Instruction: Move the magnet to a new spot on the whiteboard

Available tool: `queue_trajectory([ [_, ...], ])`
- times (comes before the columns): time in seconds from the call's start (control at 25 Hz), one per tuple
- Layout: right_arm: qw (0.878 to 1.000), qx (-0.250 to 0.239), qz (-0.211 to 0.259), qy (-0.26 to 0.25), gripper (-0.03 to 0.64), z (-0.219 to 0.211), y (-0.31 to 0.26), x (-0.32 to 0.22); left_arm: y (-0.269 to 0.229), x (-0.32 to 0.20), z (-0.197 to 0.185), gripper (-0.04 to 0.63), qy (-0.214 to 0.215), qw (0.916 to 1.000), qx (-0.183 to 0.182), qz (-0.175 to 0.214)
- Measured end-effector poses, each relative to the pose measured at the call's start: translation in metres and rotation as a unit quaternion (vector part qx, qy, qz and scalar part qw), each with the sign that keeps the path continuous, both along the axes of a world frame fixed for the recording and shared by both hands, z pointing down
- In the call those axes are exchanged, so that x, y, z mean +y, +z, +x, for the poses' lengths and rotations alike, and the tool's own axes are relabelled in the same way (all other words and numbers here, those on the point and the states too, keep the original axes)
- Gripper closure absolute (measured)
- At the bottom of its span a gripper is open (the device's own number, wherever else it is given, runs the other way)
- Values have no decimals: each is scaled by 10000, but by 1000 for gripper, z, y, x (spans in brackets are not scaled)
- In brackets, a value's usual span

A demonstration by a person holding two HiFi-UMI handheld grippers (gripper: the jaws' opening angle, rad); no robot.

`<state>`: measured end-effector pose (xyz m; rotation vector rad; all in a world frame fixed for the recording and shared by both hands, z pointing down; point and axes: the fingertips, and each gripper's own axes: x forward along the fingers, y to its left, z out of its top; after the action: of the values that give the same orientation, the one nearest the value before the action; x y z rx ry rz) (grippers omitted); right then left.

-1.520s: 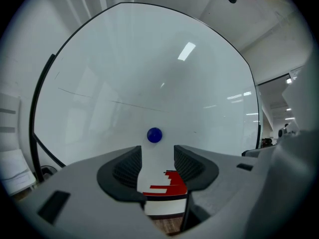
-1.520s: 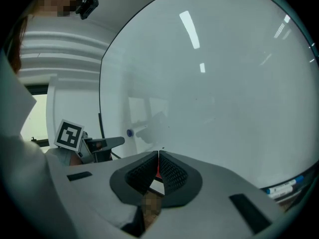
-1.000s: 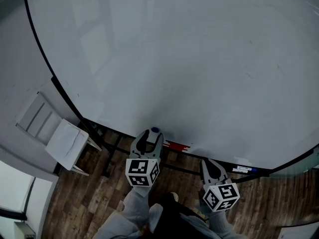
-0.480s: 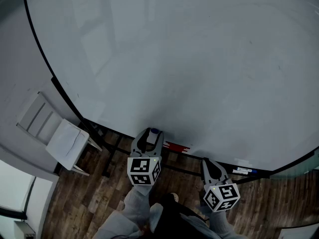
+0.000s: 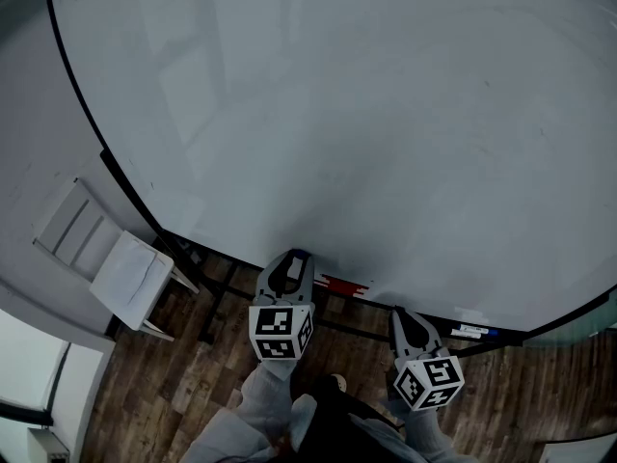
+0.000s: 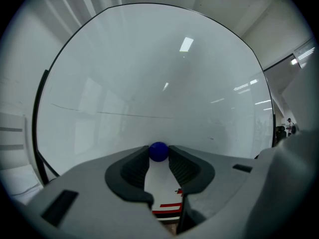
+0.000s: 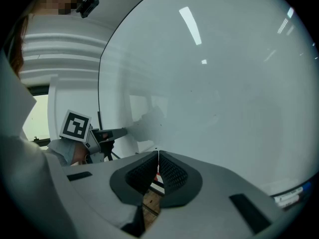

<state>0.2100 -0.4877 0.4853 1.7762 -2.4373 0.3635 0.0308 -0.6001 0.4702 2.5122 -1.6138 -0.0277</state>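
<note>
- Nearest, at the bottom of the head view, grey sleeves (image 5: 258, 405) are seen over a wooden floor (image 5: 164, 384), with one marker cube carried on each side.
- The right gripper (image 7: 158, 156) is held at the lower right of centre in the head view, just short of the board. Its jaws are pressed together tip to tip and nothing is pinched. It is judged to have no part in the work at present.
- The left gripper (image 5: 297, 258) is found at lower centre, its tips up against the bottom edge of the board. Its jaws have just been closing, and the magnet (image 6: 158, 151) is caught between the tips, with both pads appearing to bear on its sides.
- The magnet is small, round and blue. It is placed at lower centre of the left gripper view and appears to sit low on the board, just above a red-and-white item (image 5: 342, 284) on the ledge.
- The whiteboard (image 5: 366, 114) fills the upper and middle frame. Only faint marks are noted on it, so free places are plentiful.
- A white chair (image 5: 106, 258) is noted at lower left, well apart.
- Progress, as judged: approach and pinch are done. The magnet is not yet lifted off. Pulling it free, carrying it, setting it elsewhere on the board and releasing it are left.
</note>
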Motion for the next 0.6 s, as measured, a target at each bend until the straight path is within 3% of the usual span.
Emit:
queue_trajectory([
  [0.28,10000,6,-18,69,588,1,2,4,1,1,-2,469,42,10000,-20,-10],
  [0.6,9999,-43,24,153,588,3,-1,14,-4,9,-1,471,244,9993,-283,54],
])
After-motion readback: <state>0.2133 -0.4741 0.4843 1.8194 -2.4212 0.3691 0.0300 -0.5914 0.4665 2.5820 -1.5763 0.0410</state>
